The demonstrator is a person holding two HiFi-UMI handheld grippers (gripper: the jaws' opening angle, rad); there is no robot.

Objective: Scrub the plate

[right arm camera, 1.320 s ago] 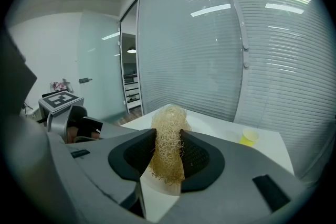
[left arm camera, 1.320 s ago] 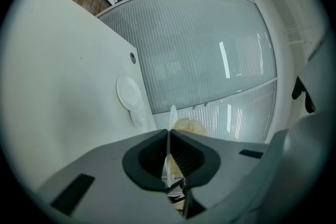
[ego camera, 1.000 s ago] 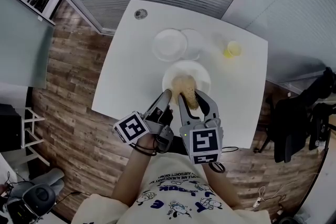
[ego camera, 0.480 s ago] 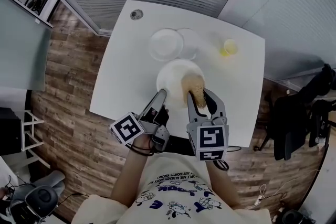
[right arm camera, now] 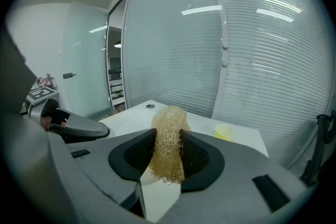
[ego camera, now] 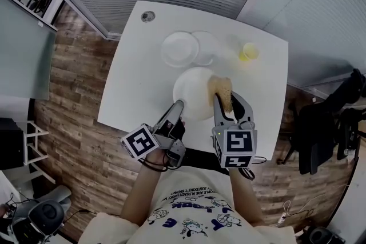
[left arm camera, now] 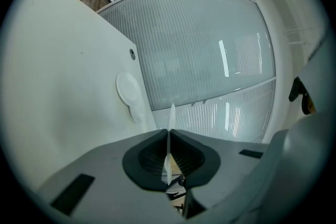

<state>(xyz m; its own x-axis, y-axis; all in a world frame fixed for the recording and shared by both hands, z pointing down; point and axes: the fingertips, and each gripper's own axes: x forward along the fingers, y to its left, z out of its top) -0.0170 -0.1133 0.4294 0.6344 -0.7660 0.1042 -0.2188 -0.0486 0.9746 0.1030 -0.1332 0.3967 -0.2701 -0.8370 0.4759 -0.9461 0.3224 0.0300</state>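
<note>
1. The plate [ego camera: 191,91] lies on the white desk [ego camera: 137,83], towards its near edge.
2. The left gripper [ego camera: 178,104] reaches in low from the near side, almost level. Its fingers [left arm camera: 147,157] are pressed together on the plate's near-left rim, which shows edge-on between them in the left gripper view.
3. The right gripper [ego camera: 226,100] points downwards. Its fingers [right arm camera: 202,157] pinch a tan, fibrous scrubber [ego camera: 220,88], which sticks out past their tips.
4. The scrubber sits at the plate's right rim.
5. Behind the plate stand a white dish [ego camera: 180,48] and a clear dish [ego camera: 207,47], side by side, with a yellow cup [ego camera: 250,52] to their right.
</note>
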